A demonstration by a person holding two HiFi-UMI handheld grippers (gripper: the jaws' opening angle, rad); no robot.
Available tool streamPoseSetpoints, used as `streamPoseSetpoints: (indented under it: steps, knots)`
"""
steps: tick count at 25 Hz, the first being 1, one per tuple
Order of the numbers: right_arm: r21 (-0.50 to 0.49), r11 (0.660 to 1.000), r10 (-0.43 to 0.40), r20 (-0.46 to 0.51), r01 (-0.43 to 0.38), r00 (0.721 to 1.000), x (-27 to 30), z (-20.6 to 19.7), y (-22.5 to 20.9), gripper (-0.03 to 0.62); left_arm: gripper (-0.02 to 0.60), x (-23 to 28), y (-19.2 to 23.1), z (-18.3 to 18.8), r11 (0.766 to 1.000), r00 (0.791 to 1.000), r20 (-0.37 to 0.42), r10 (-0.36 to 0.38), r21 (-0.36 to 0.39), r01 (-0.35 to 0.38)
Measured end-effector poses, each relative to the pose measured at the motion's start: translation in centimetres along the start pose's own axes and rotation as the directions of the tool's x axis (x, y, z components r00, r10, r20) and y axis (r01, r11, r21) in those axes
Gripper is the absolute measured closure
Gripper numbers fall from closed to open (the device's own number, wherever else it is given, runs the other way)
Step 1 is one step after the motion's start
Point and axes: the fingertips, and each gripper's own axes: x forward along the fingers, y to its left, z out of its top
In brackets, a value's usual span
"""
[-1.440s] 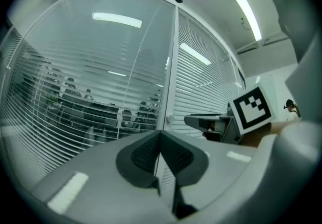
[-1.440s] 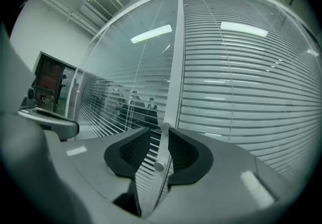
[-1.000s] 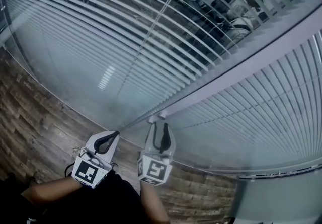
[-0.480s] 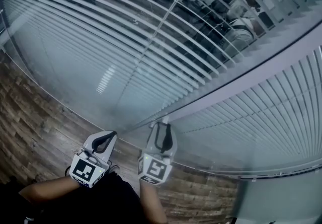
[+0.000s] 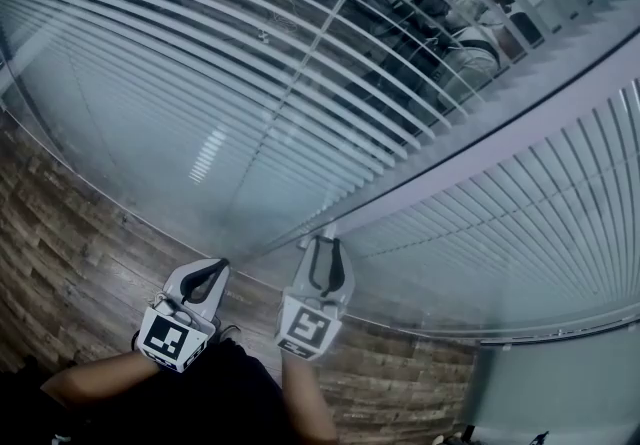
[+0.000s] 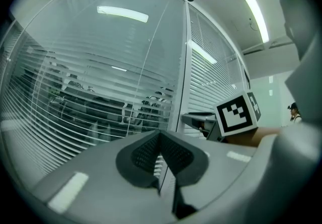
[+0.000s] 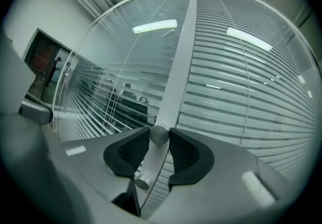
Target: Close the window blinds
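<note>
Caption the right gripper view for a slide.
The right gripper, jaws just closed further, grips the knob on the post between blinds.

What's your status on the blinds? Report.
Left hand-held gripper shut, empty. Right hand-held gripper jaws just closed further, pads on the metal knob. Blinds slats open, see-through. Nothing blocking.

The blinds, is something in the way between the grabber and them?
Yes. A glass pane covers the blinds, so no jaw can touch the slats. The right gripper instead has the knob on the frame post between its jaws, which just closed further.
</note>
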Motion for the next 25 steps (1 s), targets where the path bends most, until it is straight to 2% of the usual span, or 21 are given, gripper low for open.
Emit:
streamPoseSetpoints:
  steps: [3, 5, 7, 10, 11, 13, 15, 16, 18, 20, 22, 23, 25]
  knots:
    - [0.103, 0.995, 0.005, 0.007, -0.005, 1.0, -0.1, -0.2, -0.1, 0.468, 0.58, -0.5, 0.4, -0.2, 1.0, 1.0, 0.004, 0.016, -0.01, -0.016]
    - [0.208, 0.978, 0.013, 0.013, -0.015, 1.0, 0.0, -0.2, -0.4, 0.468, 0.58, -0.6, 0.4, 0.0, 1.0, 1.0, 0.005, 0.021, -0.015, -0.021]
    - [0.329, 0.944, 0.025, 0.02, -0.03, 0.999, 0.0, -0.3, -0.8, 0.468, 0.58, -0.7, 0.3, 0.3, 1.0, 1.0, 0.013, 0.02, -0.013, -0.02]
    - [0.492, 0.869, 0.046, 0.03, -0.055, 0.998, 0.5, -0.5, -1.1, 0.468, 0.58, -0.6, 0.4, 0.1, 0.999, 1.0, 0.012, 0.027, -0.018, -0.026]
    - [0.521, 0.851, 0.052, 0.033, -0.061, 0.998, 0.6, -0.6, -1.1, 0.47, 0.58, -0.6, 0.3, 0.0, 0.999, 1.0, 0.009, 0.029, -0.02, -0.028]
    - [0.53, 0.845, 0.059, 0.037, -0.069, 0.998, 0.6, -0.6, -0.9, 0.468, 0.58, -0.8, 0.2, -0.2, 0.999, 1.0, 0.005, 0.03, -0.023, -0.03]
    - [0.483, 0.873, 0.06, 0.035, -0.069, 0.998, 0.4, -0.3, -0.6, 0.467, 0.58, -1.2, -0.1, -0.1, 0.999, 1.0, 0.008, 0.026, -0.025, -0.025]
    - [0.427, 0.902, 0.059, 0.031, -0.066, 0.998, 0.3, -0.1, -0.5, 0.467, 0.58, -1.4, -0.2, 0.0, 0.999, 1.0, 0.009, 0.022, -0.025, -0.022]
    - [0.249, 0.967, 0.061, 0.015, -0.063, 0.998, 0.3, 0.3, -0.1, 0.467, 0.58, -1.7, -0.3, 0.3, 1.0, 1.0, 0.008, 0.022, -0.022, -0.022]
    - [0.018, 0.997, 0.07, -0.013, -0.07, 0.997, 0.4, 0.5, 0.2, 0.467, 0.58, -1.9, -0.2, 0.3, 0.999, 1.0, 0.002, 0.031, -0.022, -0.031]
    - [-0.206, 0.976, 0.07, -0.041, -0.077, 0.997, 0.6, 0.5, 0.5, 0.467, 0.58, -2.0, -0.1, 0.1, 0.999, 0.999, -0.008, 0.046, -0.022, -0.046]
    - [-0.278, 0.957, 0.068, -0.053, -0.08, 0.996, 0.7, 0.5, 0.6, 0.467, 0.58, -2.1, 0.0, 0.0, 0.998, 0.999, -0.01, 0.052, -0.021, -0.052]
    - [-0.356, 0.93, 0.067, -0.064, -0.086, 0.996, 0.7, 0.3, 0.8, 0.468, 0.58, -2.3, 0.0, -0.1, 0.998, 0.999, -0.002, 0.054, -0.019, -0.054]
